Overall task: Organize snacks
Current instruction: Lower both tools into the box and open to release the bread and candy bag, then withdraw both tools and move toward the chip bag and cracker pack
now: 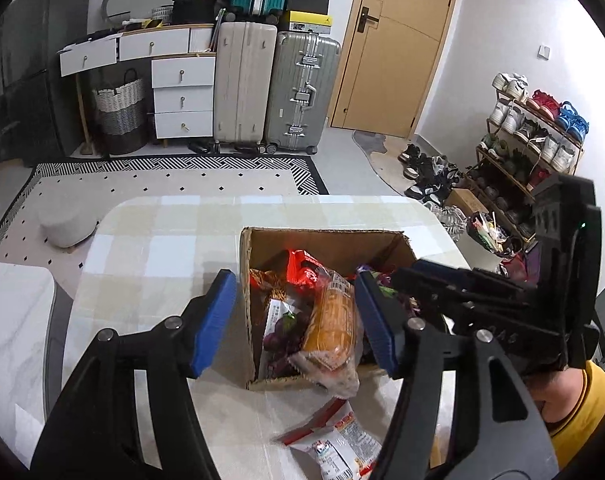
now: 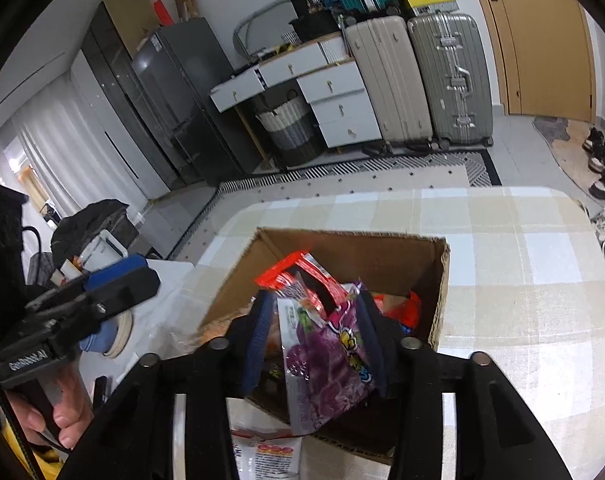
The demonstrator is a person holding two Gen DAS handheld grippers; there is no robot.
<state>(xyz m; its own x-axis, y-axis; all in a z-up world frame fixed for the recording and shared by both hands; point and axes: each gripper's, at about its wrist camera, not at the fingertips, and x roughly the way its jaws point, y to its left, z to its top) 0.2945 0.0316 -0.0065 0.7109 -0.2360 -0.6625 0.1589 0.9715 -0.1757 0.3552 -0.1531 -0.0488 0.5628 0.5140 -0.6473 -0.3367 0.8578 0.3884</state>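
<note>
Blue pads of the right hand-held gripper (image 2: 316, 340) flank a purple snack bag (image 2: 326, 364) over the cardboard box (image 2: 442, 280) on the bench (image 2: 522, 280); grip unclear. Left hand-held gripper (image 1: 294, 320) gapes empty beside it.

- The left wrist view looks forward and steeply down between its own jaws, close above the cardboard box (image 1: 326, 248) on the checked surface (image 1: 162, 240), facing the suitcases (image 1: 274, 88) and door (image 1: 398, 48).
- The right wrist view sits nearer, almost over the box (image 2: 342, 252), angled towards the fridge (image 2: 174, 92).
- Both share the box, the surface, the suitcases (image 2: 422, 76) and drawers; each sees the other gripper beside its jaws.
</note>
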